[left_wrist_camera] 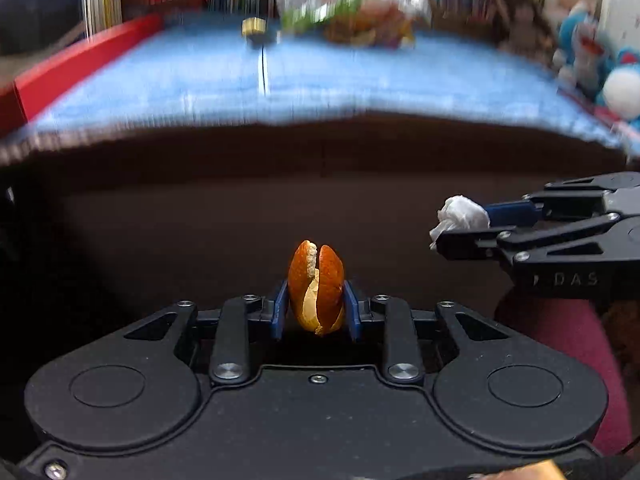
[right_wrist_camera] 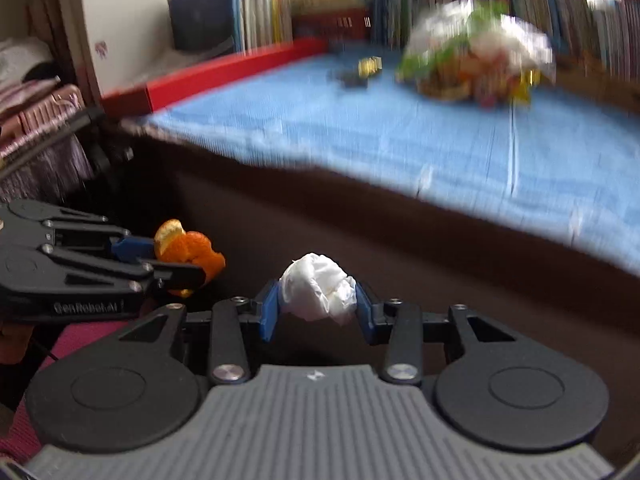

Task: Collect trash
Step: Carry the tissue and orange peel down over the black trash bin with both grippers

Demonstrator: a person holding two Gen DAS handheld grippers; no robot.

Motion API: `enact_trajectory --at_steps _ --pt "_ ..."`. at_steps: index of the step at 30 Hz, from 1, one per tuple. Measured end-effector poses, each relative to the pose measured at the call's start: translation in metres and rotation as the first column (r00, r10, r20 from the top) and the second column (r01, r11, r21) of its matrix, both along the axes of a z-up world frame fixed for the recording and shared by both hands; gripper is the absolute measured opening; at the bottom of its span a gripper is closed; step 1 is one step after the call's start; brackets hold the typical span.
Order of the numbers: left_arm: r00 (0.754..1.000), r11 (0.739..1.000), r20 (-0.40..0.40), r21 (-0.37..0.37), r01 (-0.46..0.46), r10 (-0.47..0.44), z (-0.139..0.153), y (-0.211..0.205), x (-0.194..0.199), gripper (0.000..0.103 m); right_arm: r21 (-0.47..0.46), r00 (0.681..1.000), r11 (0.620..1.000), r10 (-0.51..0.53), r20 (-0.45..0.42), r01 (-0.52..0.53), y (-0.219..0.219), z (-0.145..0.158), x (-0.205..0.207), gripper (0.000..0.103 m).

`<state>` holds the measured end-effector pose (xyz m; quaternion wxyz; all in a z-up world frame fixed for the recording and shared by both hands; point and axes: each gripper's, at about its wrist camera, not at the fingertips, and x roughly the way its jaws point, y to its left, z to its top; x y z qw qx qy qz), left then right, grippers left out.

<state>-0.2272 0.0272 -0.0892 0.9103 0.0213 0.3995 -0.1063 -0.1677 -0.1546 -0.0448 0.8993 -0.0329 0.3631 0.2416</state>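
**Orange peel and white tissue both in hand, off the table edge**

Orange peel sits clamped between the blue pads of the left gripper, folded with its pale pith showing at the seam. We note the right gripper is likewise closed on a crumpled white tissue, which bulges out above the pads. Both grippers hang side by side, below and in front of the blue mat on the table, against its dark brown front.

On the mat's far side lies a clear bag with mixed scraps inside, too blurred to itemise. A small yellow and black object rests just left of it. No bin shows in either view.

Judgement: we are in the carry step, with the drop still ahead. To do it well we keep both jaws pressed firmly, since the tissue is soft and the peel is held only by its middle. We keep the two grippers apart to avoid a knock, and release one item at a time over the receptacle.
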Motion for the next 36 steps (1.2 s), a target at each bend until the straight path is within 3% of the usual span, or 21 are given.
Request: enact_trajectory --at_steps 6,11,19,30,36 --pt "0.991 0.998 -0.135 0.064 -0.002 0.011 -0.044 -0.003 0.001 0.028 -0.009 0.988 1.0 -0.027 -0.149 0.026 0.002 -0.052 0.003 0.046" --pt "0.964 0.993 -0.265 0.117 -0.002 0.033 -0.078 -0.003 0.006 0.028 -0.015 0.972 1.0 -0.02 -0.234 0.017 0.006 -0.086 0.005 0.046" --pt "0.931 0.992 -0.36 0.127 -0.017 0.062 -0.106 -0.001 0.007 0.029 -0.002 0.937 0.996 -0.079 -0.339 0.084 0.006 -0.129 0.006 0.046" --pt "0.902 0.991 -0.423 0.13 -0.034 0.087 -0.114 -0.003 0.029 0.03 -0.006 0.918 0.996 -0.089 -0.386 0.094 0.007 -0.14 0.008 0.049" --pt "0.901 0.99 -0.423 0.134 -0.039 0.093 -0.124 -0.006 0.036 0.031 -0.007 0.92 0.997 -0.074 -0.386 0.077 0.009 -0.143 0.011 0.049"
